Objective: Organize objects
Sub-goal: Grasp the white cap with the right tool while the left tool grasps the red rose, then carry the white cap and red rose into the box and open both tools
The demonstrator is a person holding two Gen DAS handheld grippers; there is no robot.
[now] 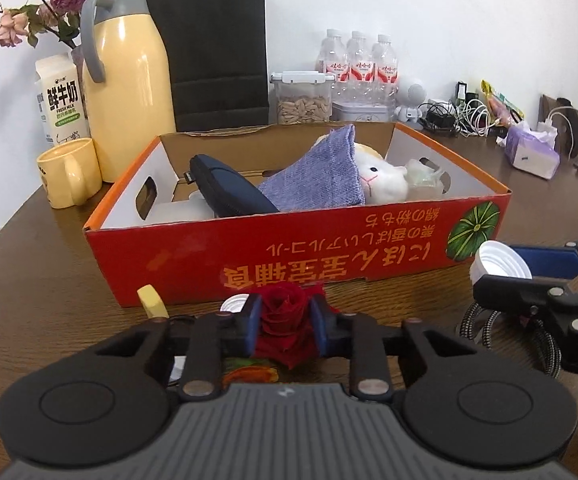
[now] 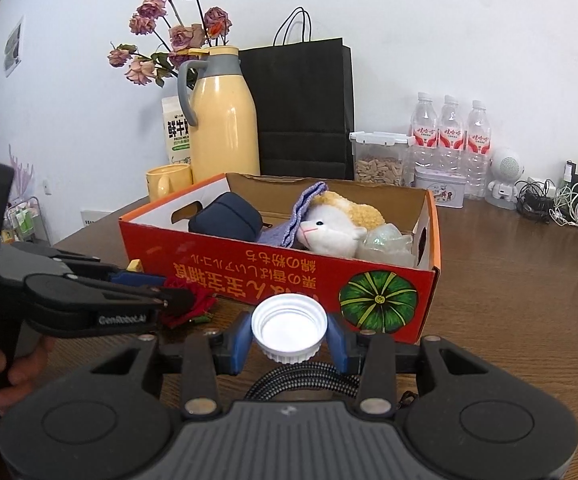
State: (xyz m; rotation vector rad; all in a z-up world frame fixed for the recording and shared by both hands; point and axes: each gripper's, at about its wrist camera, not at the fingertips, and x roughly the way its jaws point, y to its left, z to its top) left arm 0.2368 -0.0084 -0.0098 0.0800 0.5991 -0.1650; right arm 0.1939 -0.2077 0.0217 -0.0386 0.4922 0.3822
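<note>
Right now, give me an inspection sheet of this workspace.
Surface: brown wooden table.
Job's things: red box holds dark case, purple cloth, plush toy; rose and white cap are in the grippers, outside the box.
Clutter: thermos, mug, milk carton, black bag, seed jar, bottles, tissues.
Grippers: left gripper shut on rose; right gripper shut on white cap.
Cables: braided cable under right gripper; charger tangle.
Surroundings: white wall, dried flowers.

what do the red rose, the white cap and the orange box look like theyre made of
Red rose: likely fabric or preserved petals, matte, velvety. White cap: moulded plastic, smooth, threads inside, ribbed edge. Orange box: printed cardboard, glossy outside, brown corrugated inner flap.
</note>
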